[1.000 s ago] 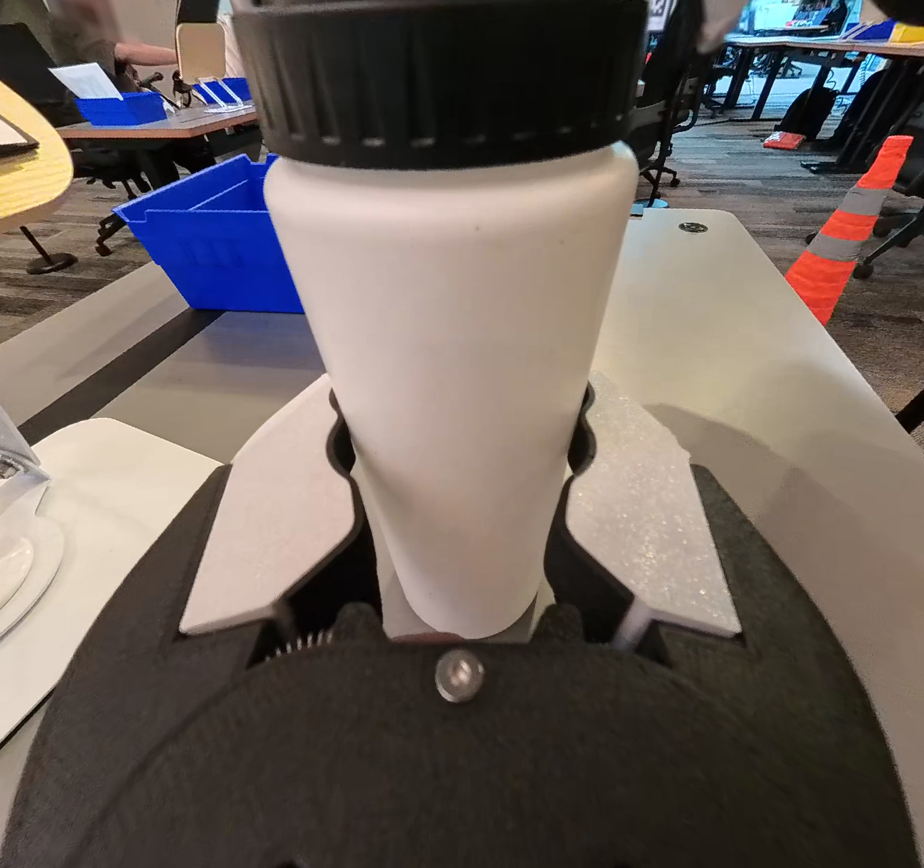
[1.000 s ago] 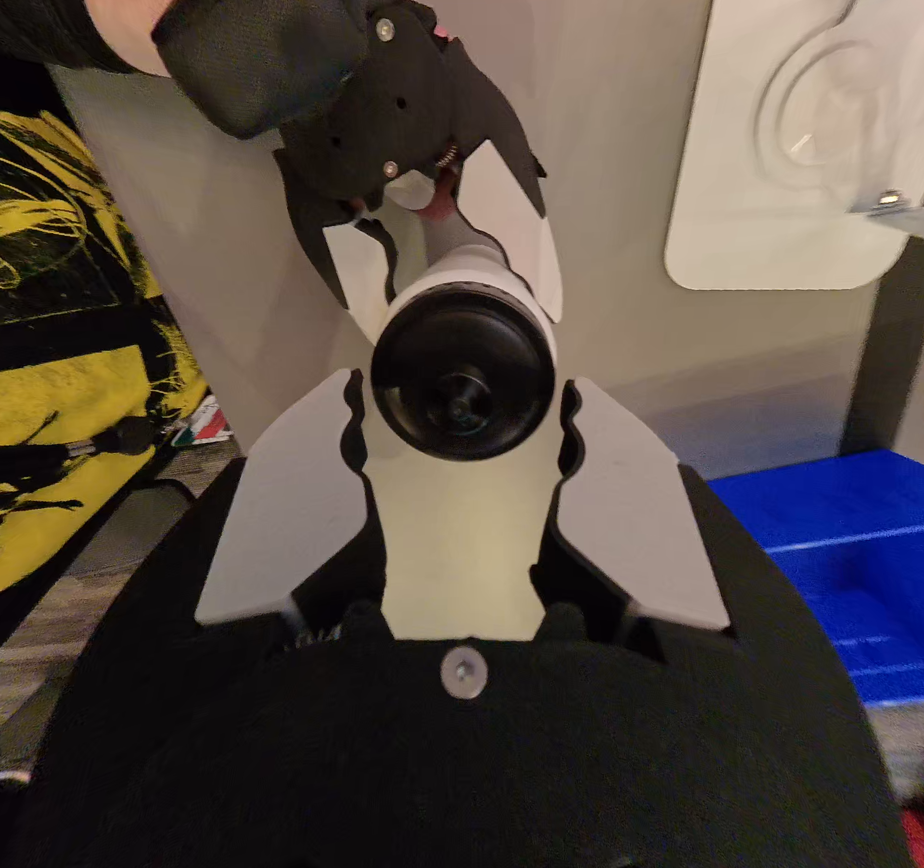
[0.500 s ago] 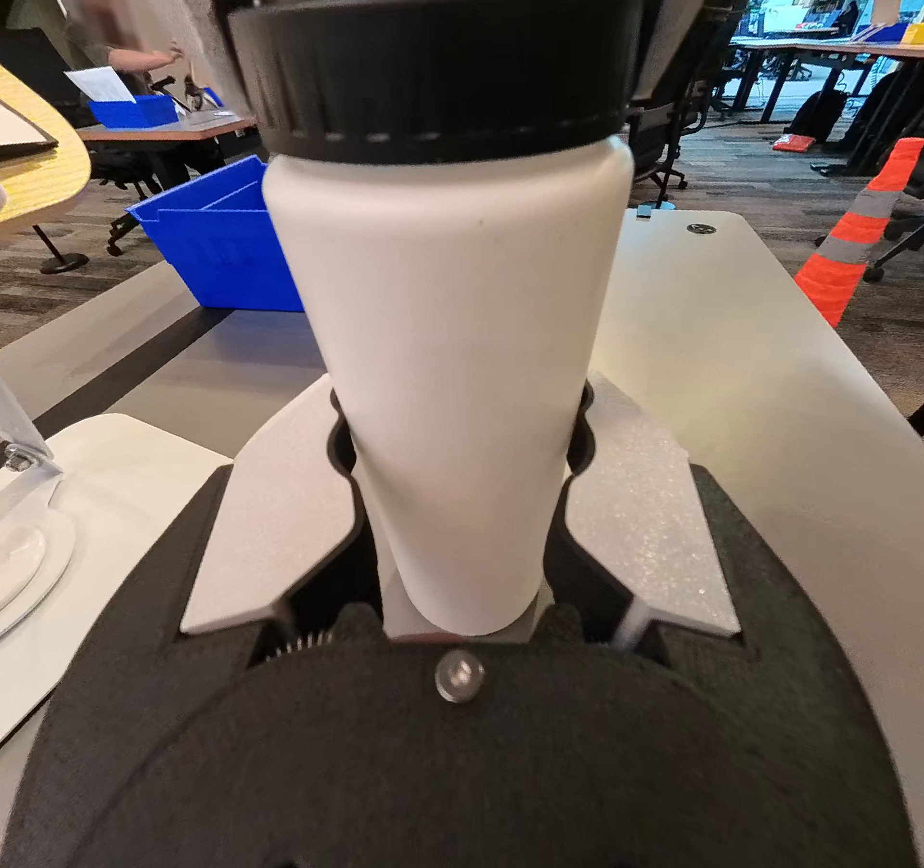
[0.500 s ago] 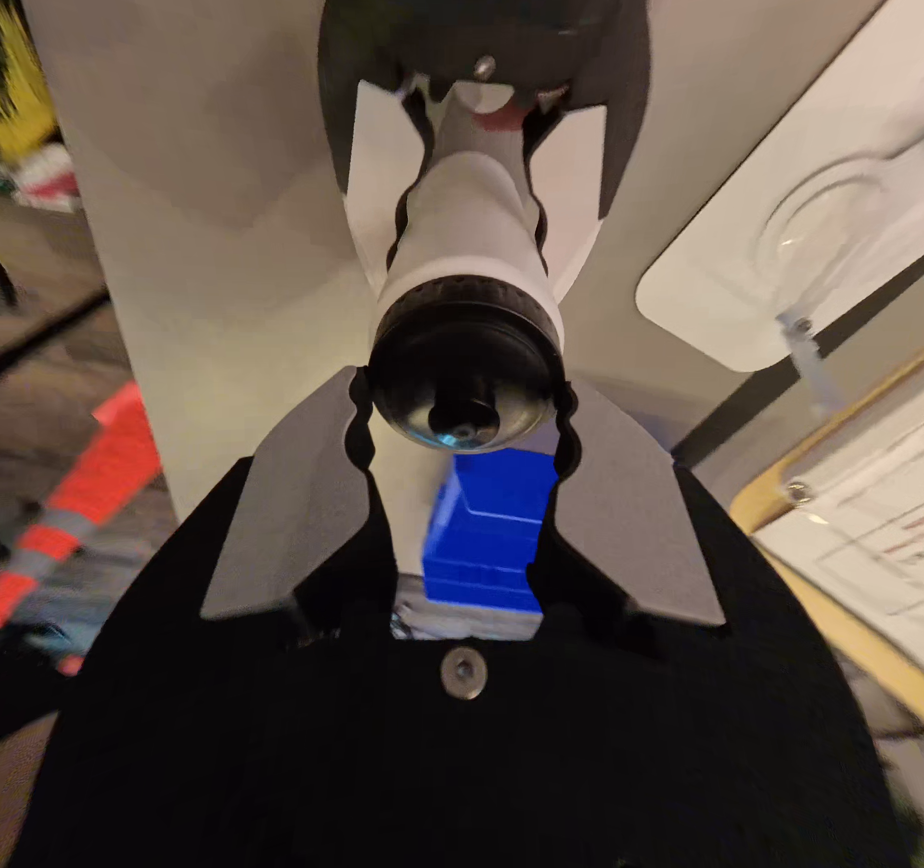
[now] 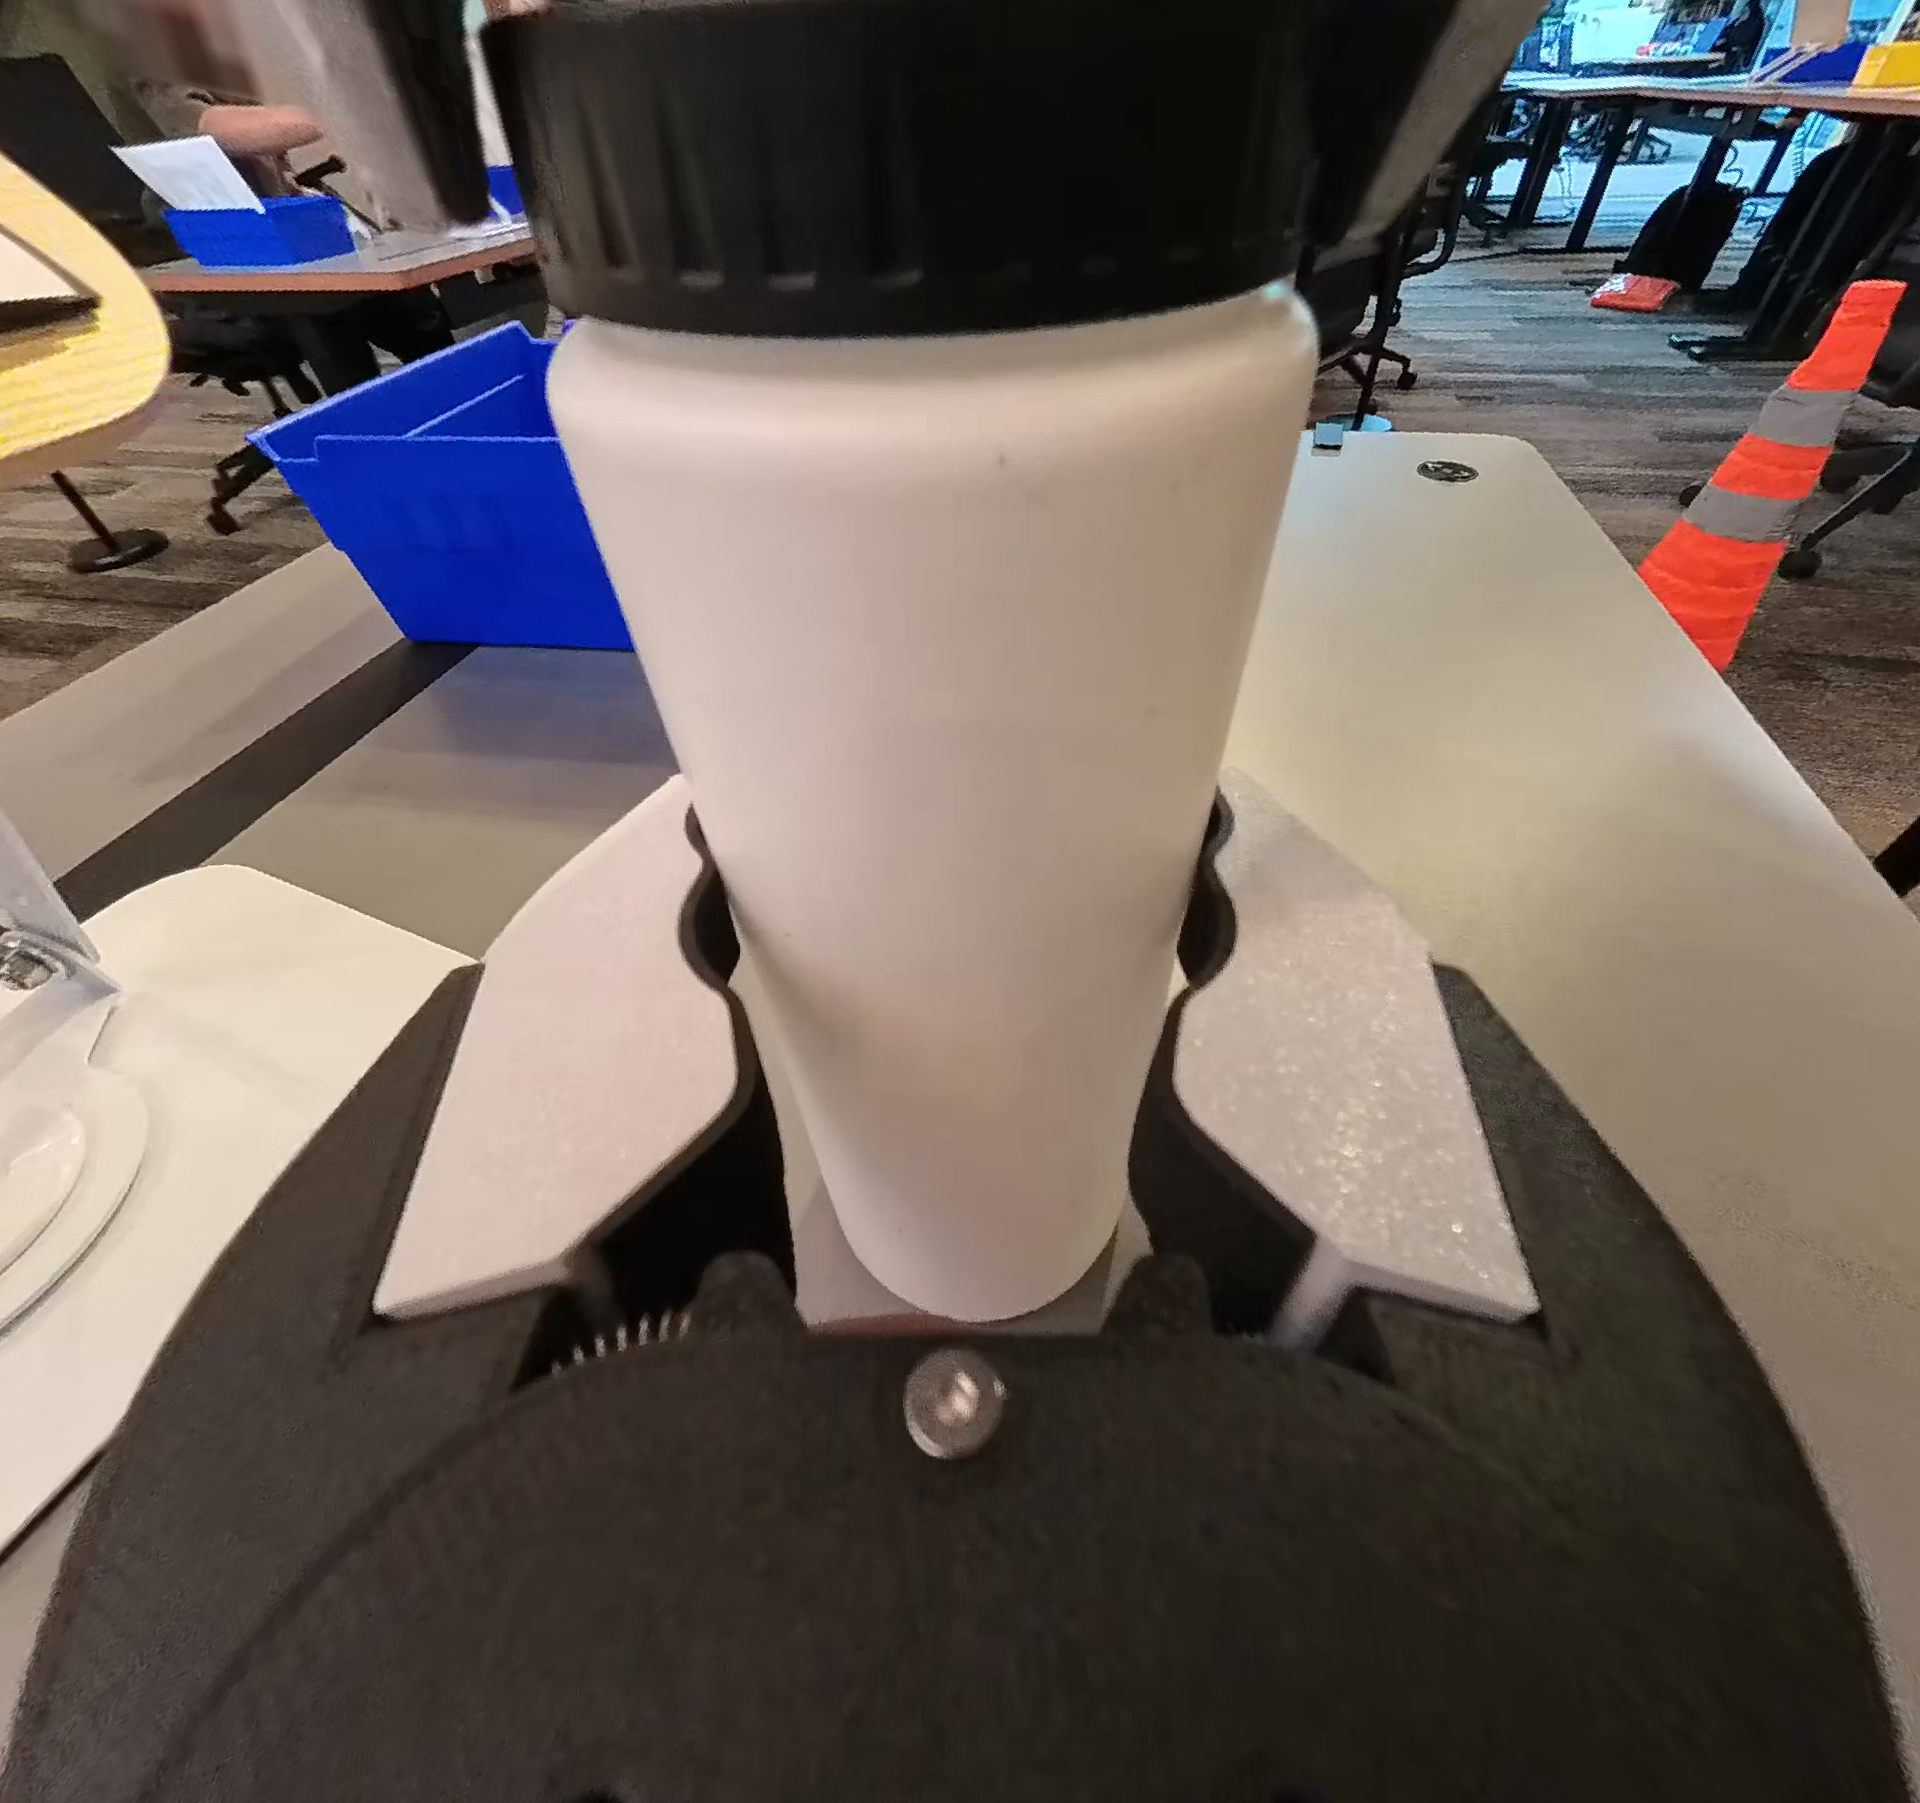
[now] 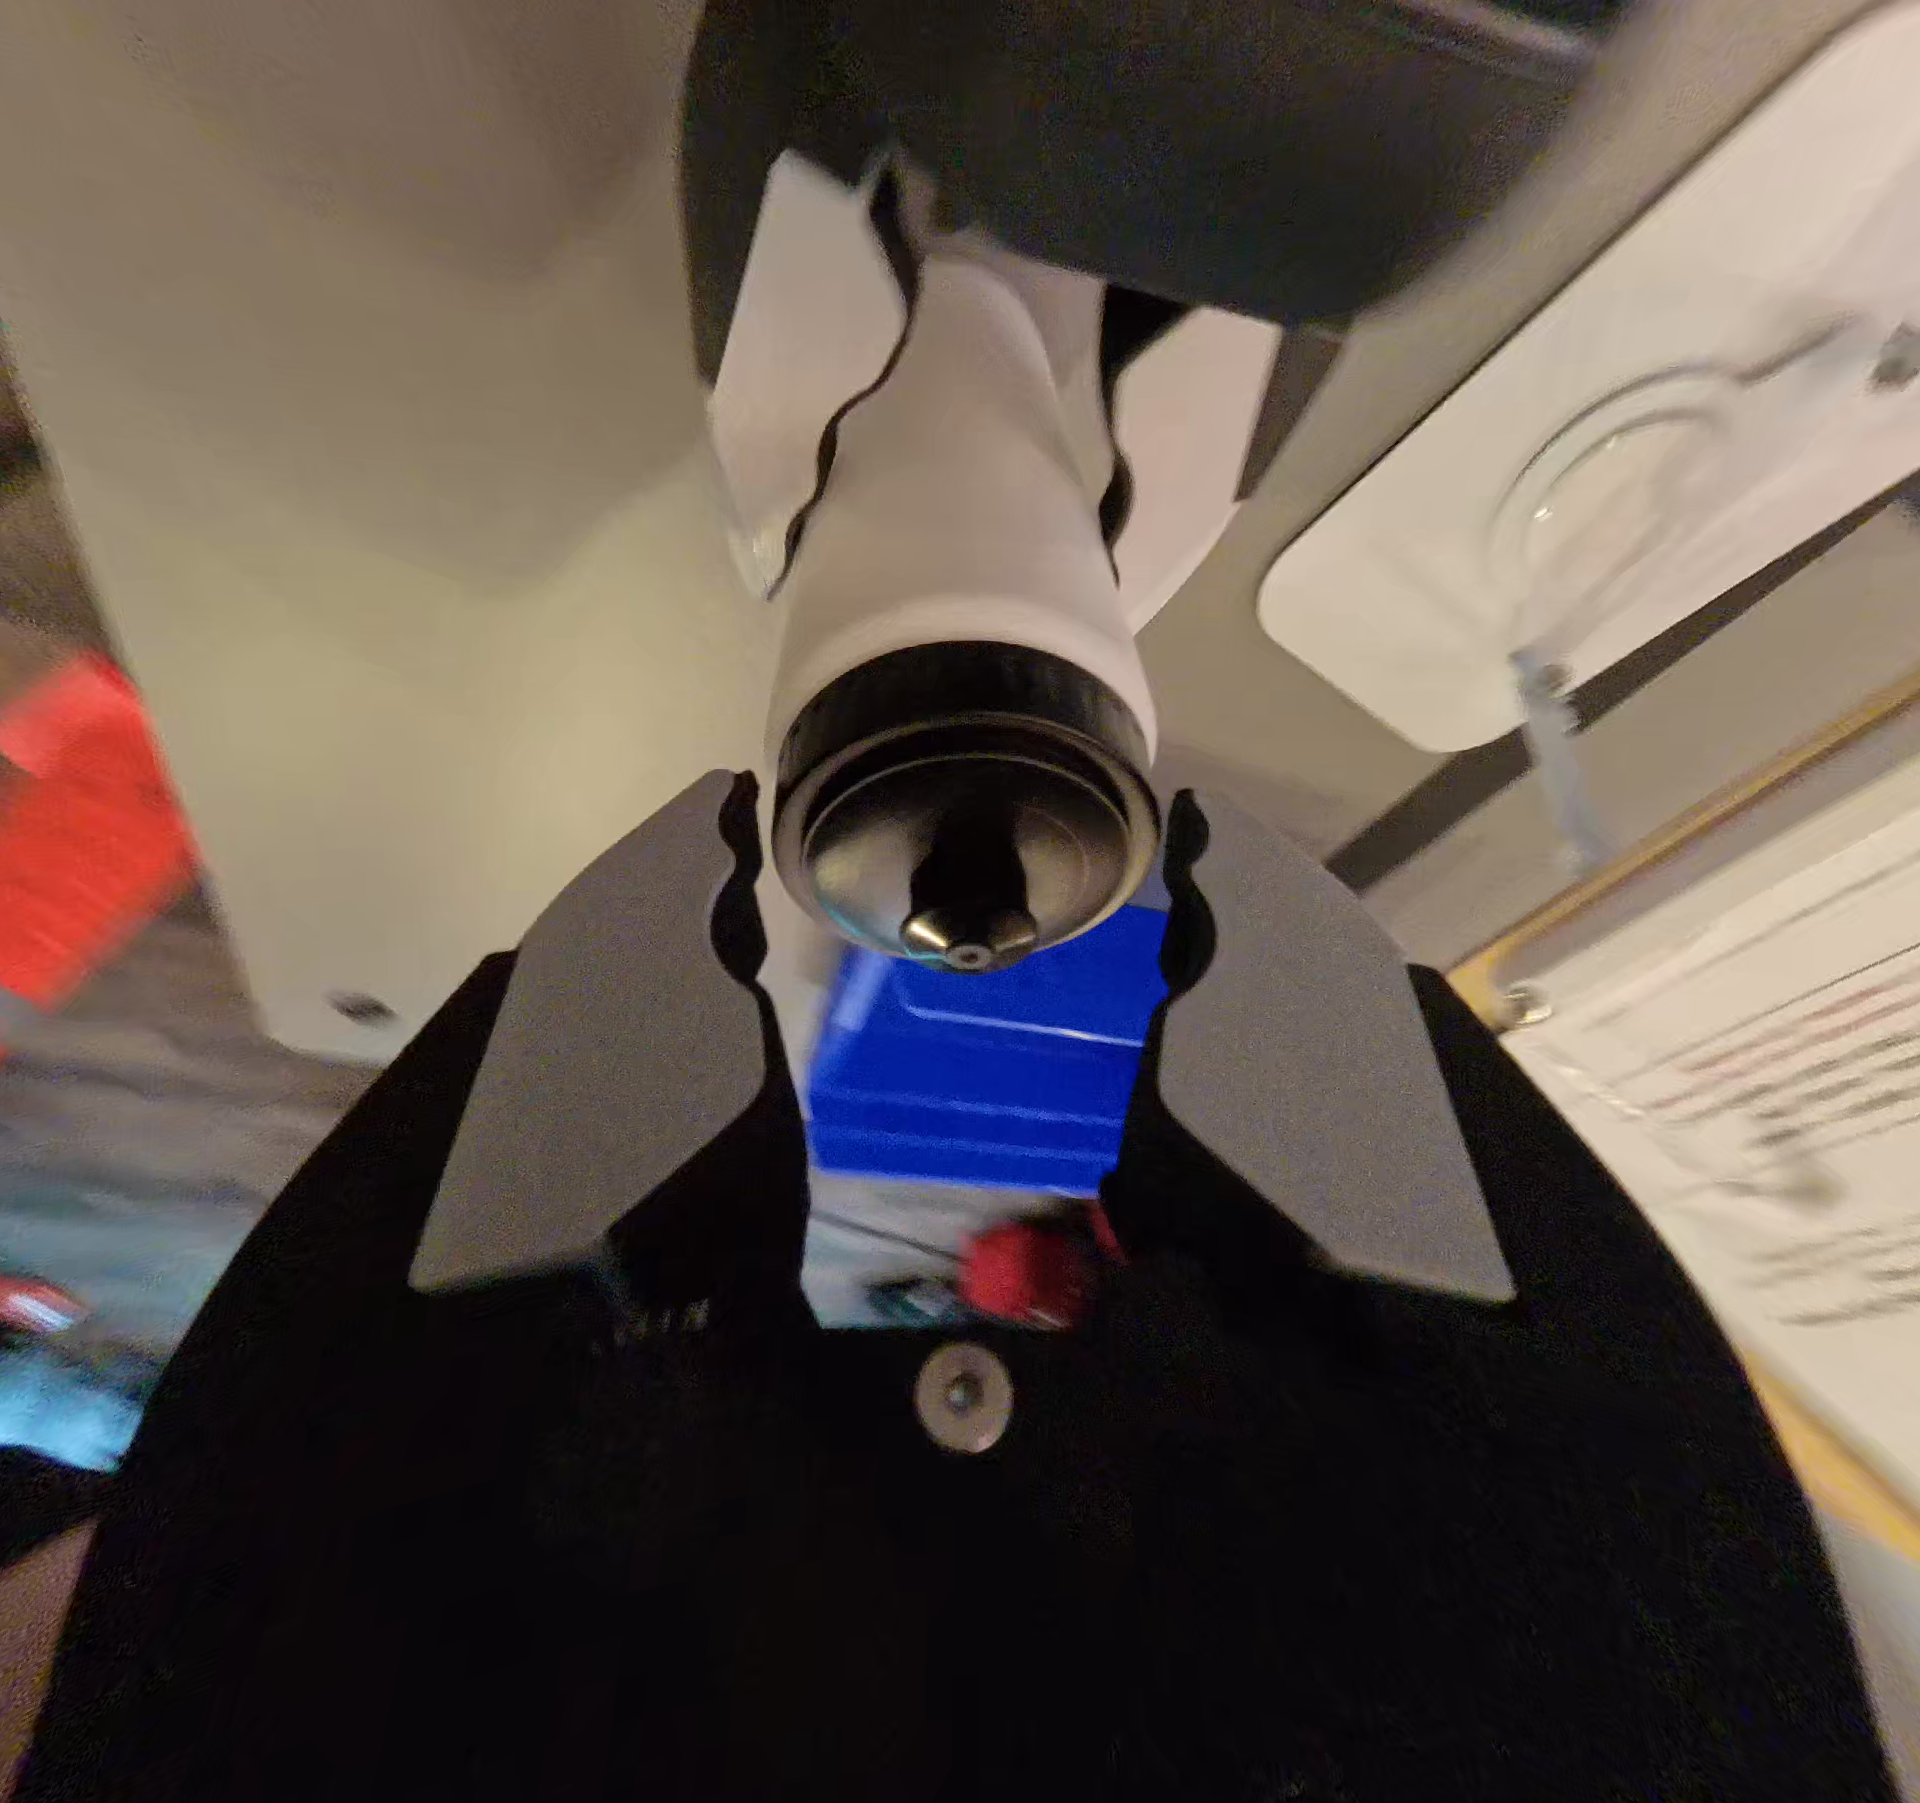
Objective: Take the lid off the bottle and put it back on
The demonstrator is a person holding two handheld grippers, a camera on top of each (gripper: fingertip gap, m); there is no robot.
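Observation:
A white bottle (image 5: 935, 714) with a black ribbed lid (image 5: 904, 153) stands upright in my left gripper (image 5: 956, 818), which is shut on its lower body above the table. From the right wrist view I look at the lid's top (image 6: 966, 818), which has a small centre nozzle. My right gripper (image 6: 963, 797) is open, with its fingertips on either side of the lid and a thin gap on each side. One of its fingers (image 5: 1455, 39) shows beside the lid in the left wrist view. The left gripper (image 6: 997, 403) shows behind, on the bottle (image 6: 977, 527).
The pale table (image 5: 1507, 818) carries a blue bin (image 5: 457, 527) at the far left and a white pad (image 5: 260, 1026) with a clear stand at the near left. An orange cone (image 5: 1777, 486) stands on the floor to the right. A wooden tabletop (image 5: 62, 351) is at the left.
My right gripper has swung round the lid end and come closer, so the lid now sits between its fingertips. Its jaw width is unchanged. The left gripper keeps holding the bottle.

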